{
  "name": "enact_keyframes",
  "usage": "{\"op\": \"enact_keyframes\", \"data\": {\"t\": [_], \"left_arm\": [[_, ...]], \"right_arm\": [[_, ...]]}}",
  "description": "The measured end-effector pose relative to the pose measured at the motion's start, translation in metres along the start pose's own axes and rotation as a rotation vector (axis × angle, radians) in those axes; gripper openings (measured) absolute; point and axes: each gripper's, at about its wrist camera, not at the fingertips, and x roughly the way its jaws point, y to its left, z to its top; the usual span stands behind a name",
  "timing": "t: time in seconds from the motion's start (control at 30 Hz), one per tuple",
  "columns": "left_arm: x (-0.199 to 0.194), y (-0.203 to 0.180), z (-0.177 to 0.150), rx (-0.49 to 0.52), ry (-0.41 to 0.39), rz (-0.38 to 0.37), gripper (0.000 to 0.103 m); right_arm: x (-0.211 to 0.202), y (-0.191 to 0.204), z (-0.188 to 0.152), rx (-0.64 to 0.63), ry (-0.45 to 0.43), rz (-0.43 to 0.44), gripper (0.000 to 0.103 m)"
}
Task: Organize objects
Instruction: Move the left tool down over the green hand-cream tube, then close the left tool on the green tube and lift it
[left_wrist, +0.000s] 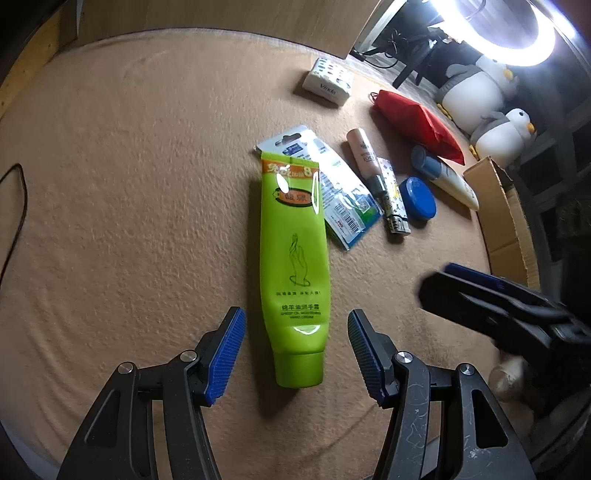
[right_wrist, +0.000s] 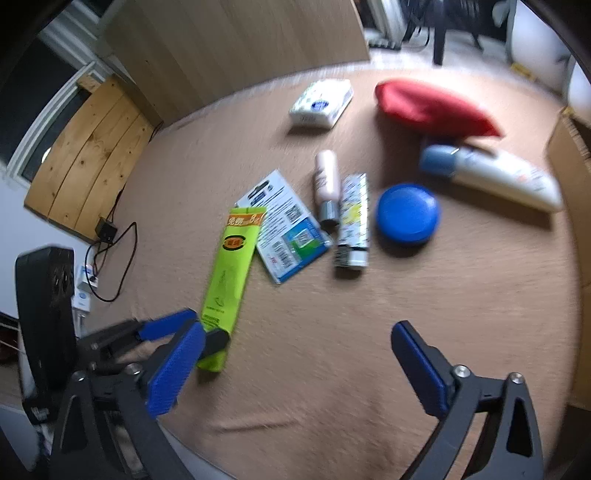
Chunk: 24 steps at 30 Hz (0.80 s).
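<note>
A green hand-cream tube (left_wrist: 293, 266) lies on the tan table cover, cap toward me. My left gripper (left_wrist: 295, 350) is open, its blue pads on either side of the tube's cap end, not touching it. The tube also shows in the right wrist view (right_wrist: 229, 273), with the left gripper (right_wrist: 184, 328) at its cap end. My right gripper (right_wrist: 295, 369) is open and empty over bare cover, and shows blurred at the right of the left wrist view (left_wrist: 480, 291).
Beyond the tube lie a blue-and-white card pack (left_wrist: 332, 184), a pink tube (left_wrist: 364, 155), a patterned tube (left_wrist: 393, 199), a round blue tin (left_wrist: 419, 199), a white bottle with blue cap (left_wrist: 443, 173), a red pouch (left_wrist: 417, 125) and a tissue pack (left_wrist: 327, 83). A cardboard box (left_wrist: 506, 218) stands at right.
</note>
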Motion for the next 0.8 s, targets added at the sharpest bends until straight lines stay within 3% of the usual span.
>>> {"op": "enact_keyframes", "data": {"t": [0.27, 0.5, 0.67, 0.8], "left_arm": [[0.004, 0.002, 0.005, 0.000, 0.015, -0.053, 0.060], [0.008, -0.002, 0.006, 0.018, 0.026, -0.076, 0.052], [0.010, -0.001, 0.005, 0.015, 0.027, -0.081, 0.042], [0.011, -0.001, 0.005, 0.015, 0.023, -0.079, 0.042]], "right_arm": [[0.037, 0.017, 0.013, -0.019, 0.092, 0.042, 0.055], [0.053, 0.027, 0.017, -0.025, 0.135, 0.070, 0.041], [0.058, 0.030, 0.014, -0.028, 0.167, 0.101, 0.023], [0.057, 0.031, 0.011, -0.024, 0.162, 0.105, 0.023]]}}
